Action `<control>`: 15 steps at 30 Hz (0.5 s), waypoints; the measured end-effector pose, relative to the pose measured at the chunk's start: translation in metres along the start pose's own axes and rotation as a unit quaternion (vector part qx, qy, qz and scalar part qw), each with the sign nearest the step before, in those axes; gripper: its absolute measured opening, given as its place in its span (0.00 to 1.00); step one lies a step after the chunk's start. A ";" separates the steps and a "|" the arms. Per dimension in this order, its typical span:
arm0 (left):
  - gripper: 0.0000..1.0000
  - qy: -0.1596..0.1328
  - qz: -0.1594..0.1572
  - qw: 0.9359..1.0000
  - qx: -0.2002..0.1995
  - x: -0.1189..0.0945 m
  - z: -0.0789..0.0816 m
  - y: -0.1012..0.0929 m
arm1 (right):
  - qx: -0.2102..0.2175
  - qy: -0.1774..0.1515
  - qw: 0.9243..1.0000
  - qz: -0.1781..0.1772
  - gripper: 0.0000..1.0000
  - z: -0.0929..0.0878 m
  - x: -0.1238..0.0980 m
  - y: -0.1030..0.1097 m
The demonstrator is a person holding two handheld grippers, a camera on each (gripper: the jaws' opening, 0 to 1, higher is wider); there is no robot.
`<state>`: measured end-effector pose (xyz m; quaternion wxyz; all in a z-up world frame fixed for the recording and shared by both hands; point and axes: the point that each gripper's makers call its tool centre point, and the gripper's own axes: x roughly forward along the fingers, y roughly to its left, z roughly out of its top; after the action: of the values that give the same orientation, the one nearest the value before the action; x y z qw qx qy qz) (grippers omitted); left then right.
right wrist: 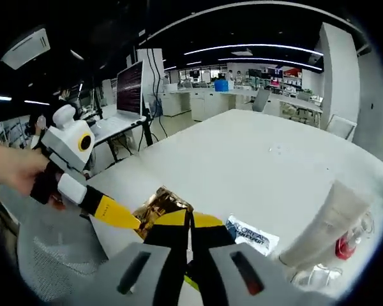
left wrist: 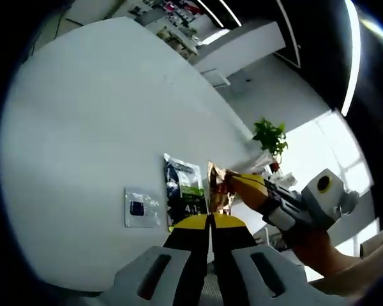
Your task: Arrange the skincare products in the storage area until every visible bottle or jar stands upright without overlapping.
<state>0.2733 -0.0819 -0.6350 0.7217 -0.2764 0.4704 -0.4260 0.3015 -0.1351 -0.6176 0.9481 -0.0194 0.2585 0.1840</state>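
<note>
Gold foil sachet (right wrist: pixel 161 205): lower centre of right gripper view, on white table (right wrist: pixel 255 153), just above right gripper (right wrist: pixel 189 224). Same sachet (left wrist: pixel 219 186) in left gripper view sits centre-right, standing above left gripper (left wrist: pixel 210 222) tips. Other gripper's yellow tip touches sachet in both views; whether it's gripped or only touched – cannot tell.

Dark green/white sachet (left wrist: pixel 184 190): left gripper view, centre, just left of gold sachet, lying flat on table (left wrist: pixel 102 115). Small silver sachet w/ dark square (left wrist: pixel 141 208): further left, apart from green one.

L'Oreal sachet (right wrist: pixel 251 234): right gripper view, lower centre-right, flat on table, just right of right gripper tips. White tube (right wrist: pixel 325 222): lower right, tilted, leaning over clear container; red-capped item (right wrist: pixel 346 247) beside it, lower right edge – type unclear.

Left gripper: yellow-tipped jaws together, only a thin seam between, nothing visible between them. Right gripper: jaws likewise pressed together, thin seam; tips overlap gold sachet edge, grip on it – cannot tell.

Person's hand (right wrist: pixel 16 169) at left edge of right gripper view, holding left gripper handle. Potted plant (left wrist: pixel 270 136): left gripper view, right of centre, beyond table edge. Monitor (right wrist: pixel 130 88) on desk, upper left of right gripper view.
</note>
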 end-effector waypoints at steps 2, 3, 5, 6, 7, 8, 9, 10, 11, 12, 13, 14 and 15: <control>0.00 0.001 0.006 1.000 0.000 0.004 0.002 0.006 | 0.004 0.007 1.000 -0.004 0.01 -0.006 0.009 -0.003; 0.00 0.004 0.012 1.000 -0.002 0.007 0.003 0.012 | -0.002 0.015 1.000 -0.006 0.01 -0.010 0.015 -0.005; 0.00 0.008 0.024 1.000 -0.009 0.013 0.004 0.023 | 0.004 0.025 1.000 -0.008 0.01 -0.017 0.025 -0.008; 0.00 0.009 0.026 1.000 -0.011 0.015 0.004 0.026 | 0.006 0.026 1.000 -0.008 0.01 -0.019 0.029 -0.010; 0.00 0.009 0.027 1.000 -0.013 0.017 0.005 0.029 | 0.004 0.028 1.000 -0.008 0.01 -0.021 0.033 -0.011; 0.00 0.010 0.030 0.999 -0.017 0.020 0.007 0.033 | 0.003 0.033 0.999 -0.009 0.01 -0.023 0.039 -0.014; 0.00 0.011 0.032 0.999 -0.018 0.022 0.008 0.036 | 0.004 0.035 0.999 -0.009 0.01 -0.024 0.042 -0.015; 0.00 0.012 0.035 0.999 -0.020 0.025 0.010 0.041 | 0.004 0.038 0.999 -0.008 0.01 -0.026 0.048 -0.017; 0.00 0.013 0.038 0.999 -0.022 0.027 0.011 0.044 | 0.000 0.044 0.999 -0.008 0.01 -0.029 0.054 -0.019; 0.00 0.014 0.040 0.999 -0.026 0.030 0.013 0.048 | -0.001 0.045 0.999 -0.009 0.01 -0.030 0.056 -0.020; 0.00 0.016 0.042 0.999 -0.027 0.032 0.014 0.051 | -0.002 0.050 0.999 -0.009 0.01 -0.033 0.061 -0.023; 0.00 0.017 0.046 0.998 -0.029 0.035 0.016 0.055 | 0.000 0.052 0.999 -0.010 0.01 -0.035 0.065 -0.025; 0.00 0.018 0.047 0.998 -0.029 0.037 0.017 0.056 | 0.006 0.056 0.998 -0.012 0.01 -0.037 0.069 -0.027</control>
<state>0.3158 -0.0866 -0.6893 0.7241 -0.2673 0.5077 -0.3828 0.3487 -0.1417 -0.6856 0.9345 -0.0275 0.3119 0.1694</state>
